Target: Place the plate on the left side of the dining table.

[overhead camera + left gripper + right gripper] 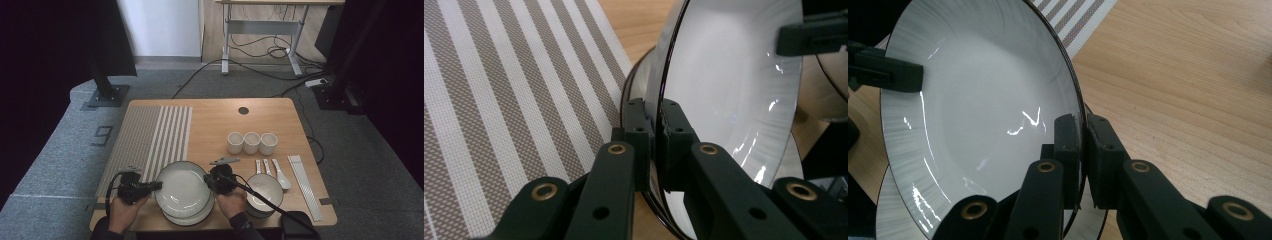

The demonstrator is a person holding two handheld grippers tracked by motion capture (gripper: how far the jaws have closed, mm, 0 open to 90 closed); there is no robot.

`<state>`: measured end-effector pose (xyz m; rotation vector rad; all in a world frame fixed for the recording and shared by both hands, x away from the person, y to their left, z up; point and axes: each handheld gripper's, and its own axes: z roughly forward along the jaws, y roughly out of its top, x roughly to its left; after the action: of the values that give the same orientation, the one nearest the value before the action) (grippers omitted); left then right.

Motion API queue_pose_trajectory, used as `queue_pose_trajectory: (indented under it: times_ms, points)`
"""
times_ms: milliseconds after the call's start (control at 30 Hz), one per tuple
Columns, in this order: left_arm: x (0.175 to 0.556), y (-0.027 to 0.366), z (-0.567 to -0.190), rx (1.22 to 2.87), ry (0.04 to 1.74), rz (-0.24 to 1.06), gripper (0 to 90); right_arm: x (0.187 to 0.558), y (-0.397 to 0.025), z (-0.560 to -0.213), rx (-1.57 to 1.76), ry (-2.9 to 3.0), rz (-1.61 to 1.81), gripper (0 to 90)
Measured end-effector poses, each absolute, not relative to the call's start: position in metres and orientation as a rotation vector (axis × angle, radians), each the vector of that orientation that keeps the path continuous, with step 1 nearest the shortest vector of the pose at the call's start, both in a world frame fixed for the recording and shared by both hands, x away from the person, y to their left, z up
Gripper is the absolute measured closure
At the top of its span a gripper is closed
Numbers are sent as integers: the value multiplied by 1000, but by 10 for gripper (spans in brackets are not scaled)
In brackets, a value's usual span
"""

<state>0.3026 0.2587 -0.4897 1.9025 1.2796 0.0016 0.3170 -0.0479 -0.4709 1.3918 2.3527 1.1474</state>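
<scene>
The top plate (pixel 182 187) is held from two sides. The left gripper (pixel 150 186) is clenched on its rim at 9 o'clock, and in the left gripper view the dark rim passes straight between the two jaws, one jaw above the rim and one below. The right gripper (pixel 209 181) is clenched on the rim at 3 o'clock in the same manner; the right gripper view shows the glossy white inside of the plate beside its jaws. A second plate (pixel 192 216) lies under the held one, and its edge shows at 6 o'clock.

The wooden bench (pixel 215 125) carries a striped mat (pixel 150 140) at 10 o'clock of the plates. Three white cups (pixel 251 142) stand in a row at 2 o'clock. A white bowl (pixel 265 192) sits at 3 o'clock just beside the right hand (pixel 231 204), with spoons (pixel 272 170) above it and a pale strip (pixel 305 187) farther right. The floor is grey carpet, with cables and another desk (pixel 262 30) at 12 o'clock.
</scene>
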Motion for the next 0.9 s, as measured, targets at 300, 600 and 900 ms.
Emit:
queue_pose_trajectory:
  times_ms: [300,600,900]
  points:
    - [305,261,-486,1886,1283,26,855,319,-47,-470,1388,2344,1170,857]
    - [312,260,-479,1899,1282,67,855,323,-44,-470,1377,2332,1165,858]
    - [322,263,-464,1901,1264,87,855,331,-42,-457,1358,2299,1191,857]
